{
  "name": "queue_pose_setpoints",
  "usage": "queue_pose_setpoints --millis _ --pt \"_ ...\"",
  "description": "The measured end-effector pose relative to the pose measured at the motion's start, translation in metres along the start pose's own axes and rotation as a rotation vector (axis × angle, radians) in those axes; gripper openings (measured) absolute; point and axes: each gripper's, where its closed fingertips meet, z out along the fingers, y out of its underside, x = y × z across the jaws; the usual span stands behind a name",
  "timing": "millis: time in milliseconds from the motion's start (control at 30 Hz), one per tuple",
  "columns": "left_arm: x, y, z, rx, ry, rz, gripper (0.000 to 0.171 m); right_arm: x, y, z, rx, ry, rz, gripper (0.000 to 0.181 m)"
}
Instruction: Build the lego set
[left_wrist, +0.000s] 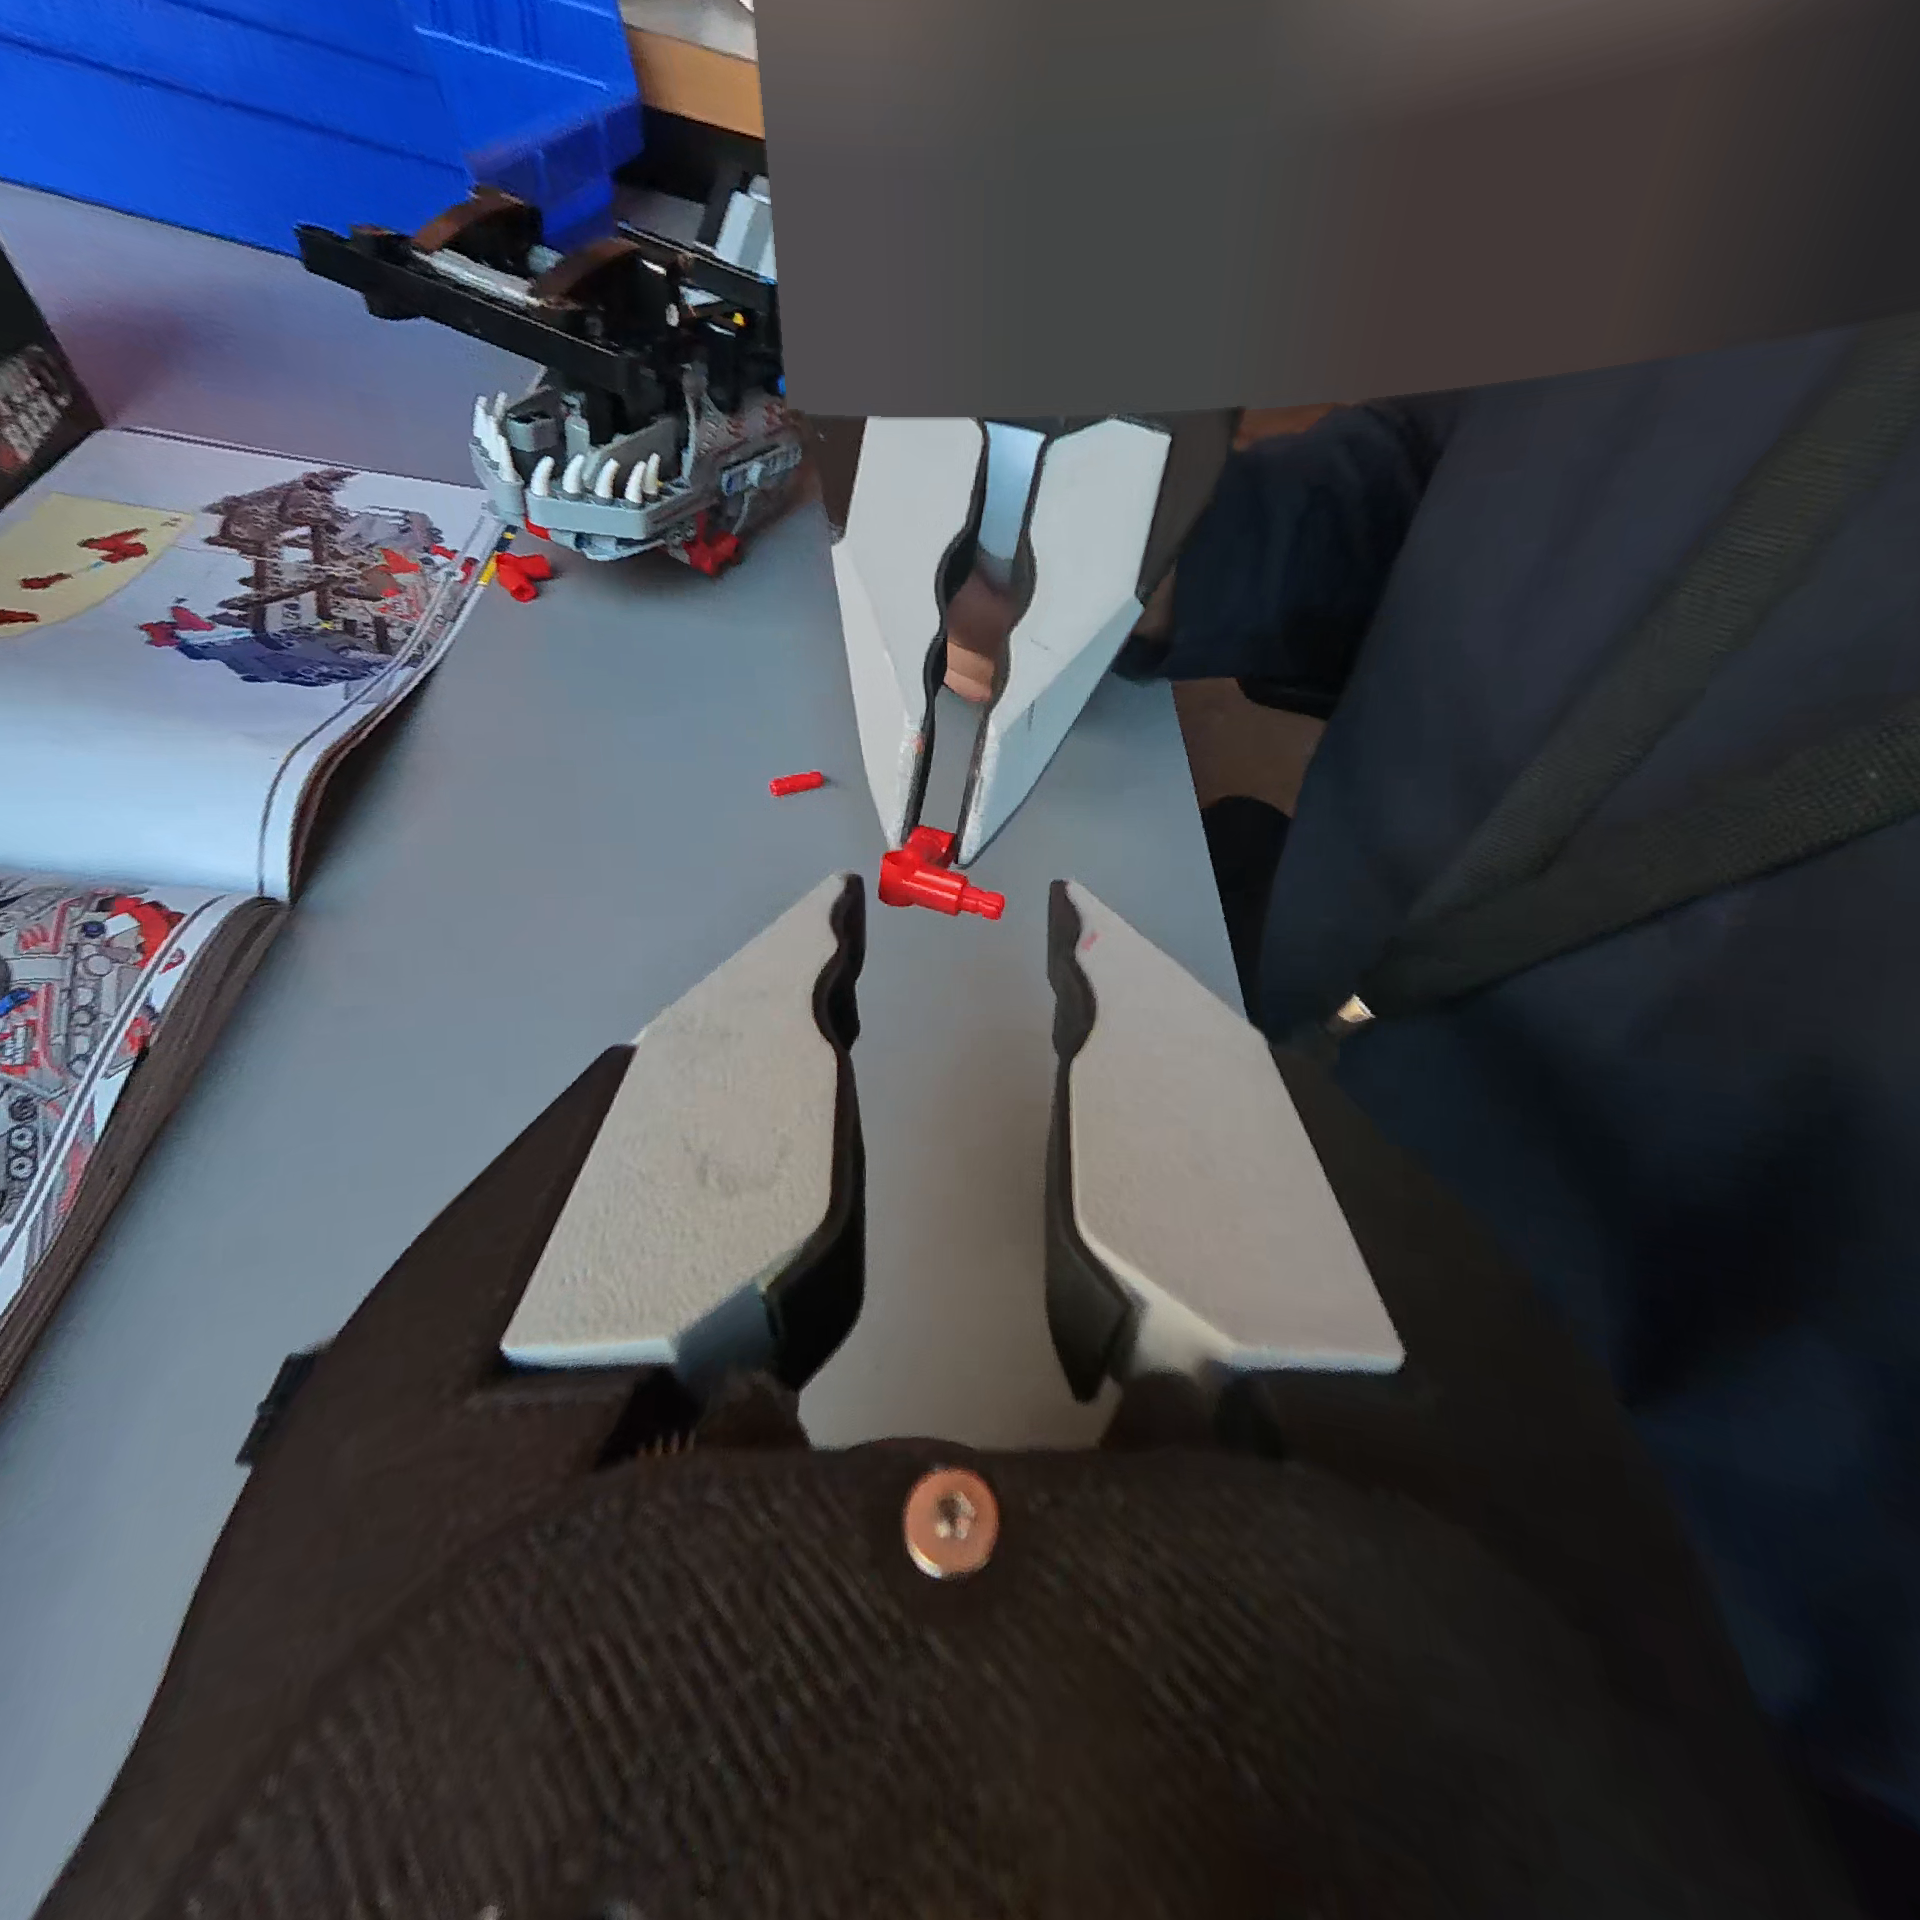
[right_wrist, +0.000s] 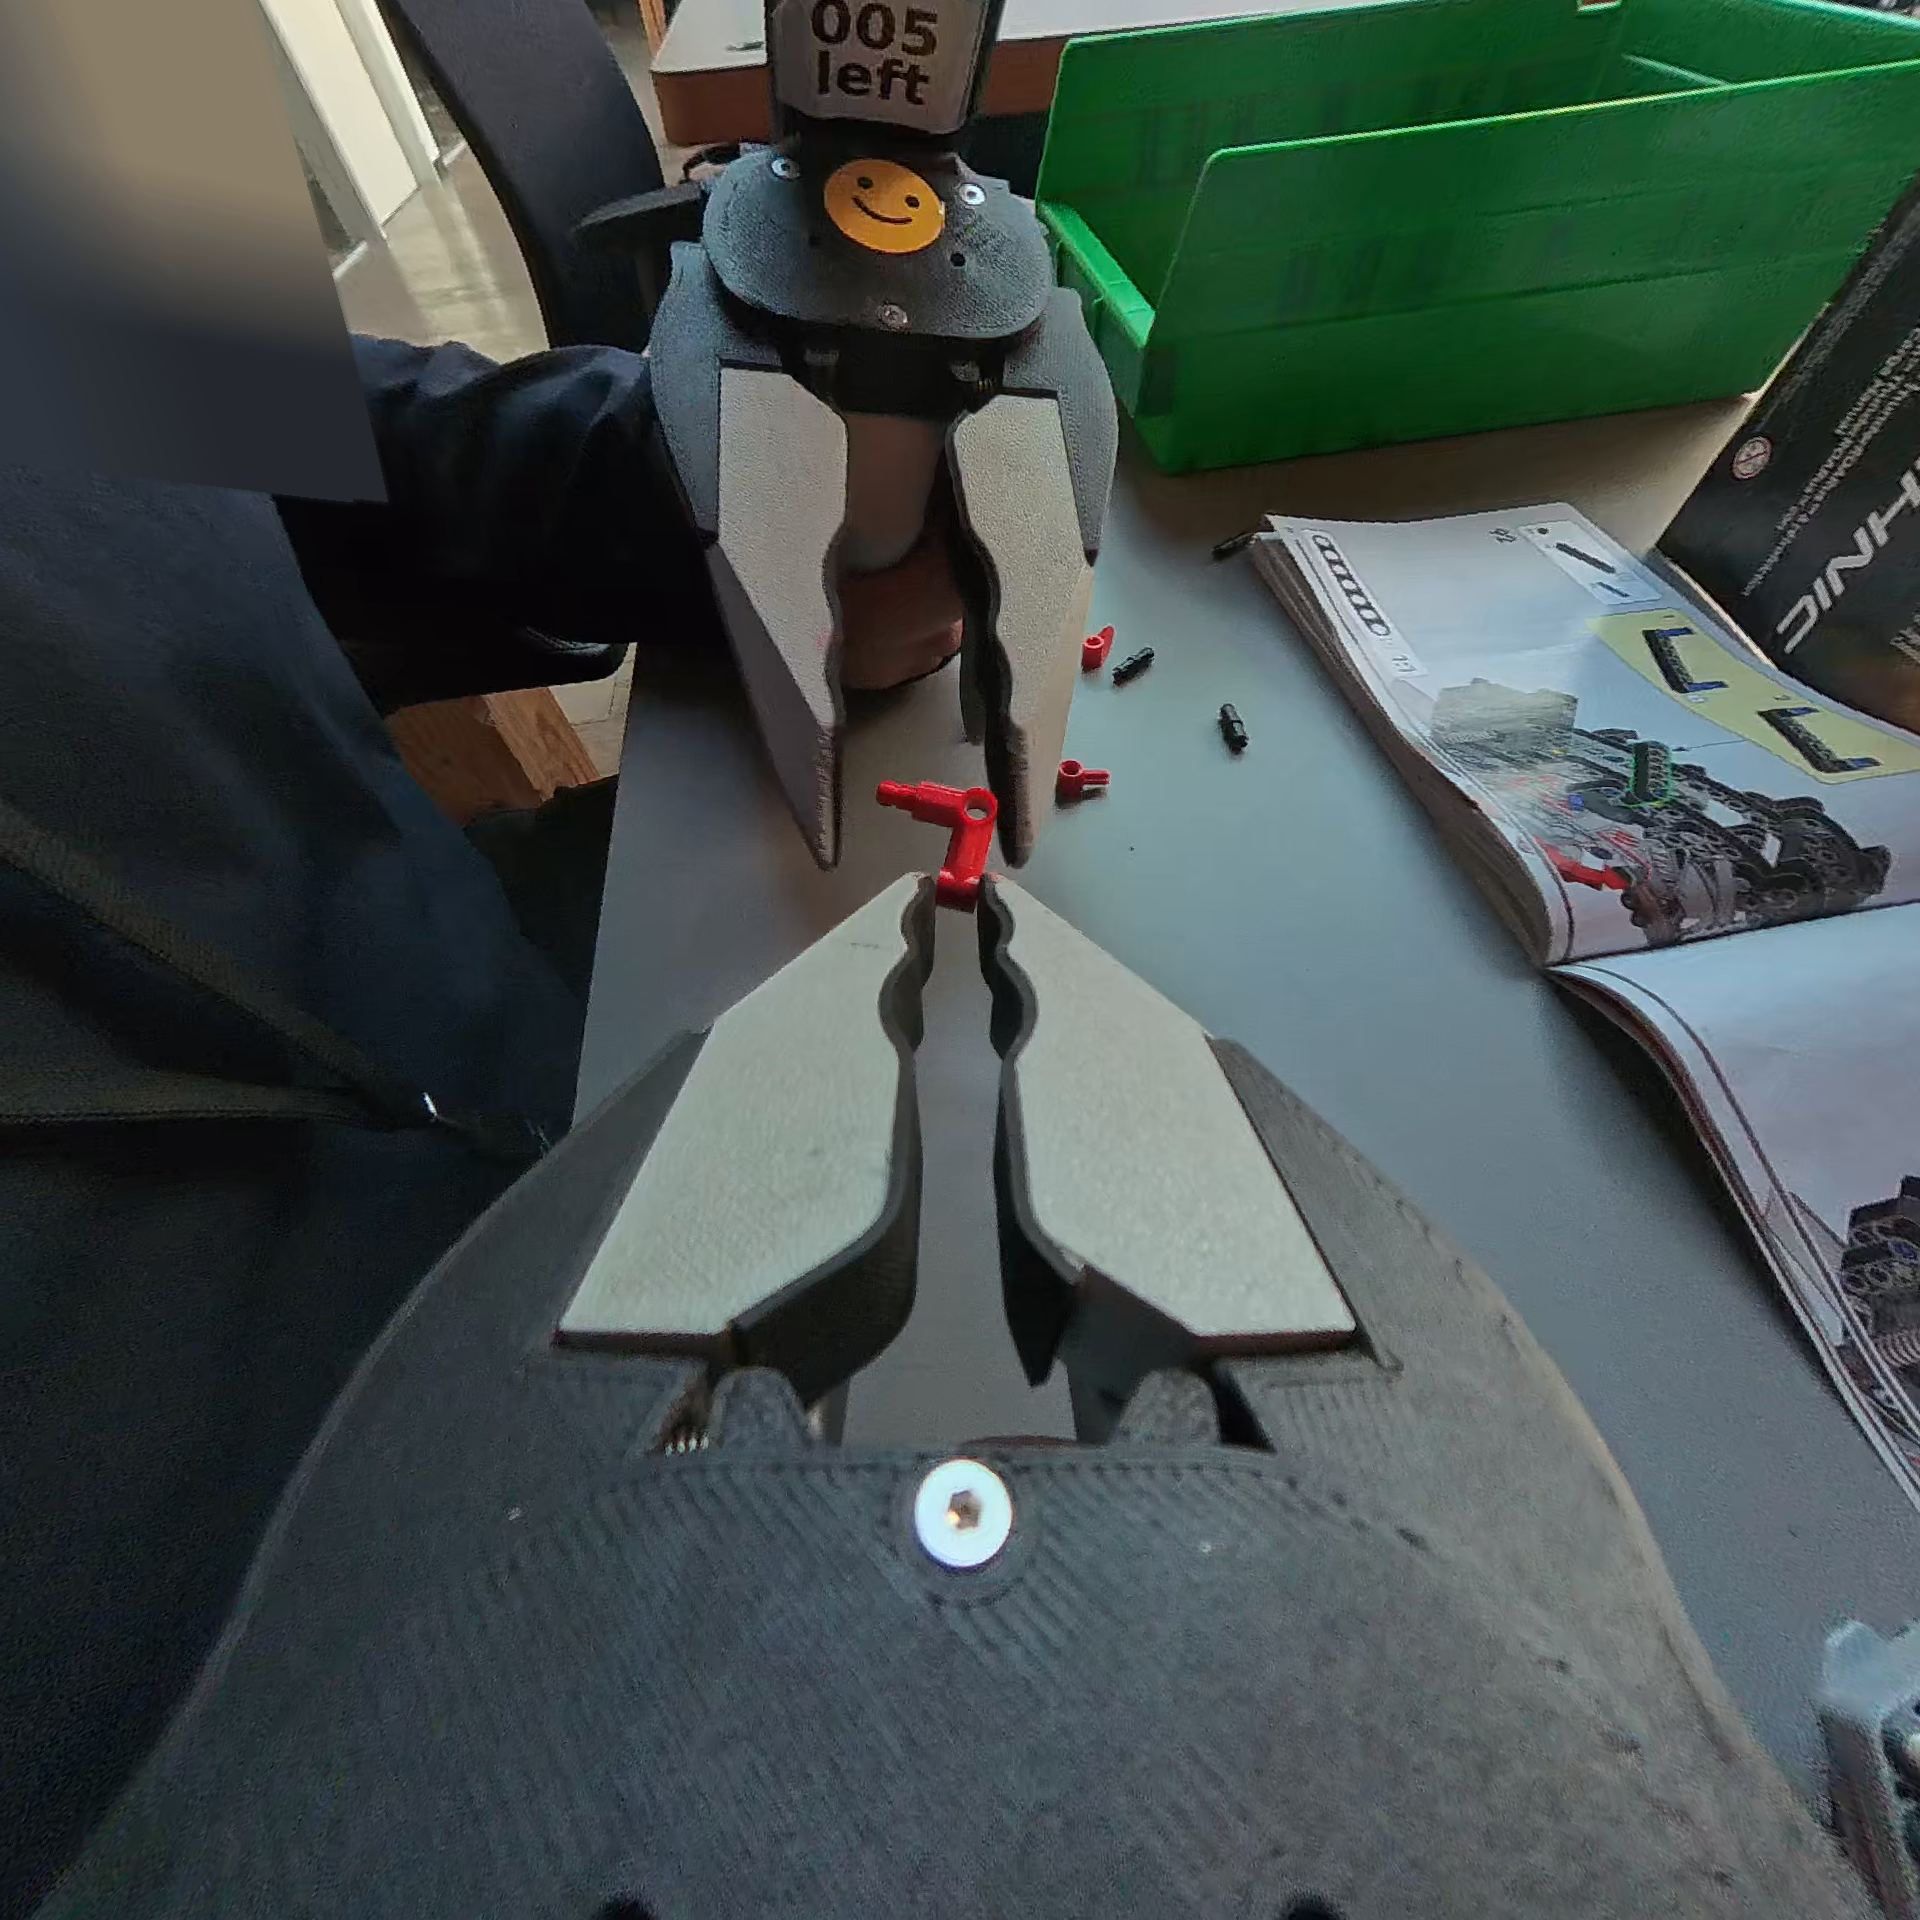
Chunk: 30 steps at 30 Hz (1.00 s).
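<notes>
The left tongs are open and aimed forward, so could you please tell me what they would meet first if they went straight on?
Most likely the red connector piece held by the right tongs, which sits just beyond the left tongs, in line with the open gap. Depth is hard to judge, so they may pass slightly under it.

two grippers in play — left gripper (left_wrist: 956, 894) and right gripper (right_wrist: 954, 888), two fingers apiece. one red angled connector (right_wrist: 951, 826) pinched at the right one's tips. loose red pieces on the desk (left_wrist: 623, 831): one small pin (left_wrist: 797, 783) lying alone mid-desk, two more connectors (right_wrist: 1081, 779) (right_wrist: 1096, 649) beyond the left gripper, one small red cluster (left_wrist: 523, 575) beside the model, count unclear. three black pins (right_wrist: 1233, 725) (right_wrist: 1132, 665) (right_wrist: 1234, 542) toward the booklets. one part-built grey and black model (left_wrist: 613, 416) at the far edge. two open instruction booklets (right_wrist: 1579, 727) (left_wrist: 208, 644) — one per view. two bins: one green (right_wrist: 1455, 229), one blue (left_wrist: 312, 114). one black box (right_wrist: 1829, 499).
</notes>
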Motion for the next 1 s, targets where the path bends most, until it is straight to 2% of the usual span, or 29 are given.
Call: queue_pose_setpoints --millis 67,533,733,833,1000 --pt "0.001 0.002 0.001 -0.015 0.004 0.009 0.021 -0.004 0.000 0.001 0.001 -0.020 -0.003 0.004" --pt "0.002 0.003 0.002 -0.021 -0.031 0.058 0.021 -0.005 0.001 0.001 -0.010 -0.013 -0.019 0.004" --pt "-0.001 -0.001 0.001 0.011 -0.015 -0.012 0.021 -0.001 -0.002 0.000 0.013 -0.008 0.017 0.004" --pt "-0.001 -0.005 -0.003 0.047 -0.037 0.010 0.035 0.003 -0.004 -0.001 0.030 -0.005 0.060 0.004" --pt "-0.005 -0.016 -0.013 0.137 -0.073 0.014 0.036 0.009 -0.013 -0.007 0.106 -0.034 0.195 0.004"
